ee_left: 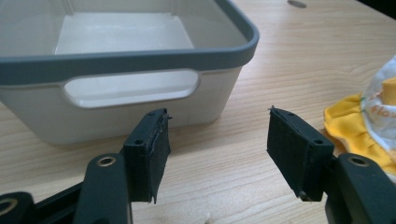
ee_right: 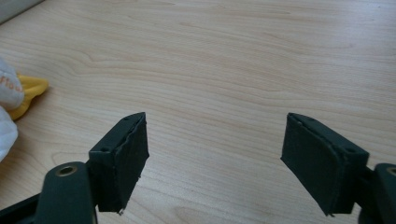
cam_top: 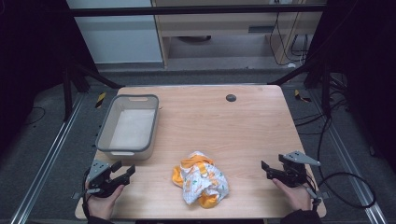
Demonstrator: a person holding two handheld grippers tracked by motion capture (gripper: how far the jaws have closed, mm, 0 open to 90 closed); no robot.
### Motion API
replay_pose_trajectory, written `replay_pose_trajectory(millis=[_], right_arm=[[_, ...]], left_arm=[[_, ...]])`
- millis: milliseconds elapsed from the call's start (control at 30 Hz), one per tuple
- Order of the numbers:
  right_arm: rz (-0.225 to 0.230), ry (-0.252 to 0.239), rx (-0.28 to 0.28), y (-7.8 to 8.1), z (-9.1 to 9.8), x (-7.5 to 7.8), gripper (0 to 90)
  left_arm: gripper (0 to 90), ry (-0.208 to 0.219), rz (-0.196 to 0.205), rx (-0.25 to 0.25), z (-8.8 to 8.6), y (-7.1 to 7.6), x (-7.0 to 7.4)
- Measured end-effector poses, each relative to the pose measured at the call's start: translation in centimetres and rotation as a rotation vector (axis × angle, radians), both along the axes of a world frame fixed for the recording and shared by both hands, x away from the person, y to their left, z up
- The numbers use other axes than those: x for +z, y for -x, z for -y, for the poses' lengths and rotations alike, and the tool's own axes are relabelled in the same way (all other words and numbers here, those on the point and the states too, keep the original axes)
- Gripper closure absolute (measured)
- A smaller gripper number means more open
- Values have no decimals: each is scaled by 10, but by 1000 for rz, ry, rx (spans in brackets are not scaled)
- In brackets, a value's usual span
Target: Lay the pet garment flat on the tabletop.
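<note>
Crumpled garment (cam_top: 201,185), white with orange print and yellow-orange trim, lies bunched on the tabletop (cam_top: 233,130) near the front edge, between the two tools and well apart from both. Grey-rimmed bin (cam_top: 128,126) sits at the left of the tabletop, empty, its near wall with a handle cutout facing the left tool.

Left tool (cam_top: 122,170): jaws apart, nothing between them, low over the wood just in front of the bin. In the left gripper view the bin wall (ee_left: 140,88) is straight ahead and the garment's yellow edge (ee_left: 348,128) is off to the right.

Right tool (cam_top: 273,171): jaws apart, empty, near the right front corner. In the right gripper view bare wood lies ahead and a scrap of the garment (ee_right: 21,93) sits at the far left.

Judgement: work in hand looks like picking up the garment, likely for the bin. Nothing grasped yet.

Risks from here:
- Cloth is soft and bunched; a pinch on one loose fold could lift a single layer and let the rest trail or drop.
- Jaws coming down flat may push the heap along the wood rather than catch it.
- Garment lies close to the front edge; a shove toward the person could send it off.
- Left tool is near the bin; a careless swing could knock it.
</note>
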State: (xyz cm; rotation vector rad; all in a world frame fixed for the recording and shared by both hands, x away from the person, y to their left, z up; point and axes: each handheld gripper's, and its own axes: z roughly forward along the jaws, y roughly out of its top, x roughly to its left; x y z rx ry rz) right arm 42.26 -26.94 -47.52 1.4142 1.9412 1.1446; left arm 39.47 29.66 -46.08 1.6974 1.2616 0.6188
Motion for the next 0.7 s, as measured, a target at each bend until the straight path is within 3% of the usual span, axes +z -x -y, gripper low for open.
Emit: replay_pose_trajectory(millis=[367, 700], right_arm=[[23, 5, 70, 4, -9, 7, 304], [47, -33, 146, 1, -25, 22, 376]], left_arm=[[347, -38, 13, -86, 18, 7, 4], [331, -56, 32, -153, 32, 1, 11]])
